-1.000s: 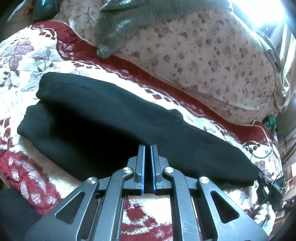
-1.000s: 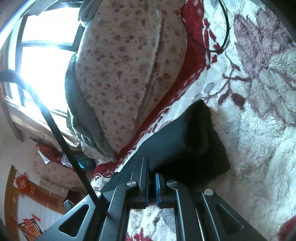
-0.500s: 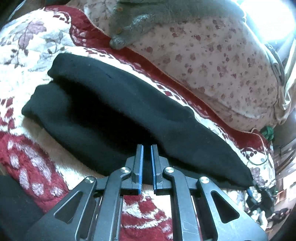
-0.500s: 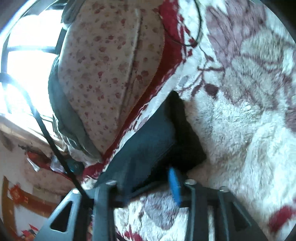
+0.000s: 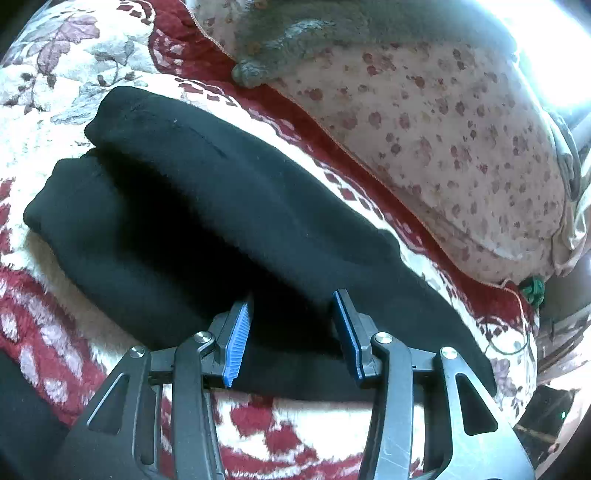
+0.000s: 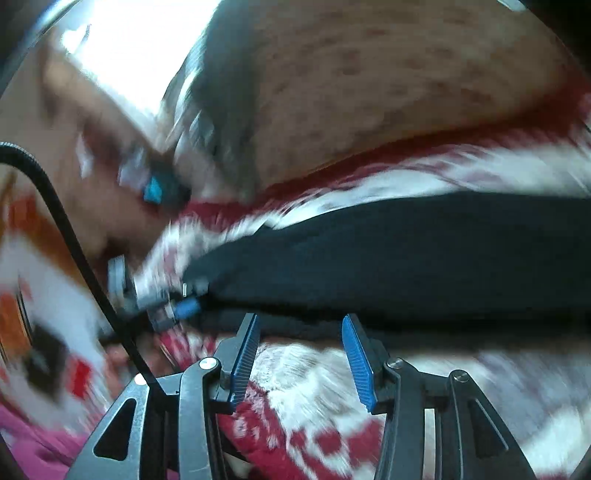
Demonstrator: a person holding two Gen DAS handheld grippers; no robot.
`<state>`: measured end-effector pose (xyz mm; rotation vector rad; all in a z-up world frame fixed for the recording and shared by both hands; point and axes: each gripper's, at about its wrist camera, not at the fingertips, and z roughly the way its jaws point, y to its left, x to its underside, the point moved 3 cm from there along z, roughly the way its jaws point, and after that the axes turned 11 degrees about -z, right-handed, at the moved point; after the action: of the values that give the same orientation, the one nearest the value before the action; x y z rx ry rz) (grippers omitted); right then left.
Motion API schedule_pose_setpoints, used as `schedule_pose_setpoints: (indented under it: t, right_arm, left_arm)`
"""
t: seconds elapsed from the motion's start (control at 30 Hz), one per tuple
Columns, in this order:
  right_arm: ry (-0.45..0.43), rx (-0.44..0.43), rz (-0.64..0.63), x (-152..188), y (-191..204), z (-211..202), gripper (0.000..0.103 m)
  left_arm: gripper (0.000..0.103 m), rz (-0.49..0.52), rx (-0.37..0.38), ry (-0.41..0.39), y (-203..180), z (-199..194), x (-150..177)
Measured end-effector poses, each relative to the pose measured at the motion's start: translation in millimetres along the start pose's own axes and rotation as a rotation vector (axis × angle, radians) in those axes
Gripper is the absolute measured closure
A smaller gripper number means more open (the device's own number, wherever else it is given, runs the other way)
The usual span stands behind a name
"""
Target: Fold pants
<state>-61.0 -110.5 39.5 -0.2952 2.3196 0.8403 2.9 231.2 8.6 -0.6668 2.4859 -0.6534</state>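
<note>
The folded black pants (image 5: 229, 221) lie long across the fleece blanket (image 5: 306, 424) on the bed; a bare strip of blanket runs along their near edge, open to a hand; beyond them the bulky floral quilt (image 5: 443, 140) closes off the far side, a grey garment (image 5: 295, 33) draped over it.

Pants (image 5: 229, 221): plain black. Blanket (image 5: 74, 66) beneath the pants: white plush, patterned with dark red blocks and mauve leaves. Quilt (image 5: 443, 147) beyond the pants: cream, dotted with small red flowers. Garment (image 5: 295, 40) on the quilt: grey. Tongs pads (image 5: 236, 339): blue, ribbed.
</note>
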Motion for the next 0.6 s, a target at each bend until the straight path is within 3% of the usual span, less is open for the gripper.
schedule_pose_setpoints:
  t: [0.17, 0.27, 0.6]
  right_arm:
    - [0.114, 0.127, -0.349, -0.4, 46.5, 64.1, 0.058]
    - [0.159, 0.212, -0.469, 4.7, 52.2, 85.5, 0.058]
    - [0.129, 0.264, -0.544, -2.6, 53.7, 69.2, 0.059]
  left_arm:
    - [0.06, -0.016, 0.009, 0.01, -3.9, 7.3, -6.3]
    - [0.06, -0.006, 0.012, 0.016, -8.5, 11.0, -8.0]
    - [0.06, -0.017, 0.02, 0.04, -6.4, 19.6, -11.2]
